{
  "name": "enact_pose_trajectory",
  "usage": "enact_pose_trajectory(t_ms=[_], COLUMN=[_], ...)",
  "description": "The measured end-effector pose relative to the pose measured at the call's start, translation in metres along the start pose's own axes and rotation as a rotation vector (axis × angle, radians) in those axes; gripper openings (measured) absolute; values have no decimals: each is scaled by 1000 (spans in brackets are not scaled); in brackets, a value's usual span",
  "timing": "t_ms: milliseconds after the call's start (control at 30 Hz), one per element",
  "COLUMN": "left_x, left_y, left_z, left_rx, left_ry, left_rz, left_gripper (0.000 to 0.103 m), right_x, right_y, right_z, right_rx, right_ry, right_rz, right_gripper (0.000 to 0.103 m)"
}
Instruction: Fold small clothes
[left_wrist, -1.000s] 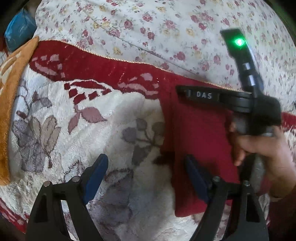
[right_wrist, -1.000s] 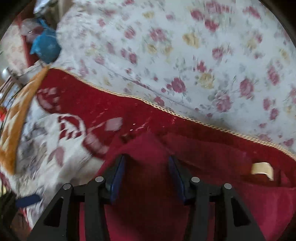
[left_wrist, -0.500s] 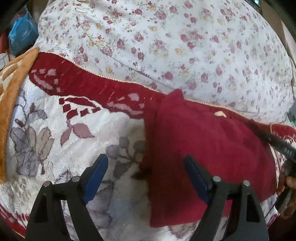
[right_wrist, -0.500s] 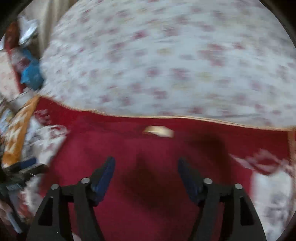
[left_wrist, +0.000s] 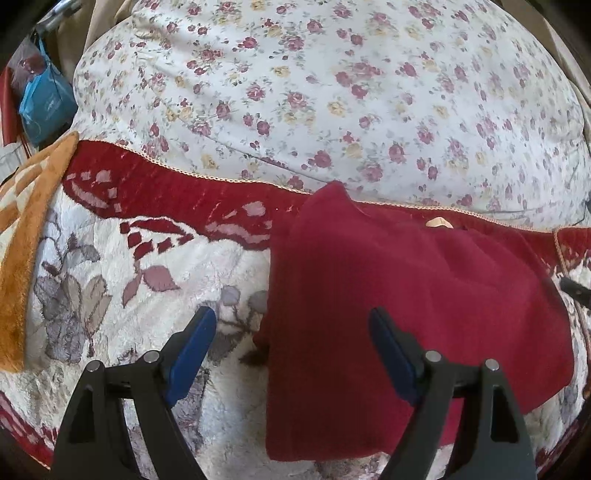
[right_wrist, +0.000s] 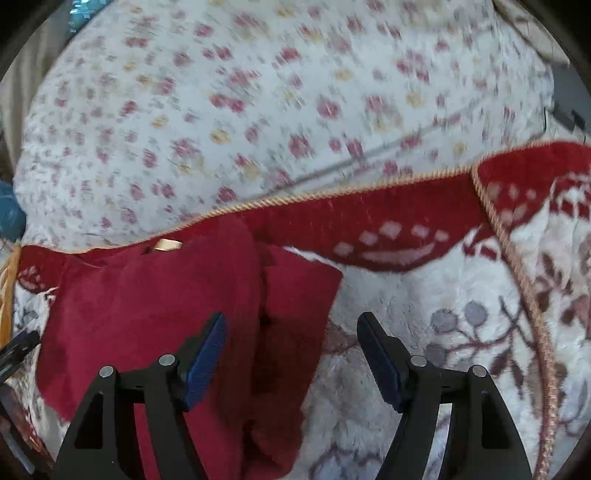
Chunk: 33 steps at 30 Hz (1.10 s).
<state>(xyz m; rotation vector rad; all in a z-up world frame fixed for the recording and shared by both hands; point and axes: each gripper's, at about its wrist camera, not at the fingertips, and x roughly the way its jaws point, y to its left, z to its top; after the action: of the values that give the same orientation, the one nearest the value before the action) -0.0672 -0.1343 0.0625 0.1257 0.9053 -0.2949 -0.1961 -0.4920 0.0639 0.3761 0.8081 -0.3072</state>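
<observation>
Plush white-and-red floral blanket (left_wrist: 155, 258) bearing folded dark-red knit garment (left_wrist: 406, 295); left tool (left_wrist: 291, 332) and right tool (right_wrist: 291, 332) both angled downward, jaws wide, empty.

both tongs (left_wrist: 291, 336) (right_wrist: 291, 343) agape, empty

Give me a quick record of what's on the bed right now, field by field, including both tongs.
garment: dark red garment, partly folded, lying flat
surface: plush floral blanket with a red border
behind: rose-print bedding
left tongs: open, over the garment's left edge, holding nothing
right tongs: open, over the garment's right edge, holding nothing
</observation>
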Motion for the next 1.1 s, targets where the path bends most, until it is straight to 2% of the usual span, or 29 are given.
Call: enact_pose_trajectory(t_ms=[167, 267, 400, 500, 633, 767, 800, 867, 900, 1000, 1100], left_x=[-9, -16, -32, -42, -31, -15, -12, -7, -5, -1, 2], left_y=[0, 0, 1, 2, 9, 12, 13, 14, 14, 14, 13], left_z=[-3, -7, -18, -29, -34, -31, -30, -28, -27, -24, -20], left_rx=[-6, -13, -8, -5, -45, -63, -63, -61, -57, -44, -41], left_ry=[-16, -4, 30, 25, 69, 80, 82, 81, 82, 85, 86], left_rz=[8, 9, 1, -7, -40, -13, -10, 3, 13, 13, 8], left_gripper=[84, 84, 84, 84, 84, 84, 84, 84, 84, 84, 84], right_x=[-21, -21, -18, -7, 19, 56, 65, 78, 79, 73, 78], right_y=[30, 42, 32, 14, 11, 17, 18, 20, 20, 7, 6], right_z=[-11, -15, -10, -2, 12, 29, 32, 37, 40, 42, 37], right_rx=[-84, -132, -96, -48, -15, -1, 5, -18, -32, 20, 12], right_ry=[-10, -8, -17, -10, 21, 63, 74, 88, 81, 49, 75], right_rz=[74, 68, 44, -36, -15, 9, 13, 5, -1, 38, 31], right_gripper=[78, 77, 78, 78, 78, 77, 73, 21, 13, 11, 11])
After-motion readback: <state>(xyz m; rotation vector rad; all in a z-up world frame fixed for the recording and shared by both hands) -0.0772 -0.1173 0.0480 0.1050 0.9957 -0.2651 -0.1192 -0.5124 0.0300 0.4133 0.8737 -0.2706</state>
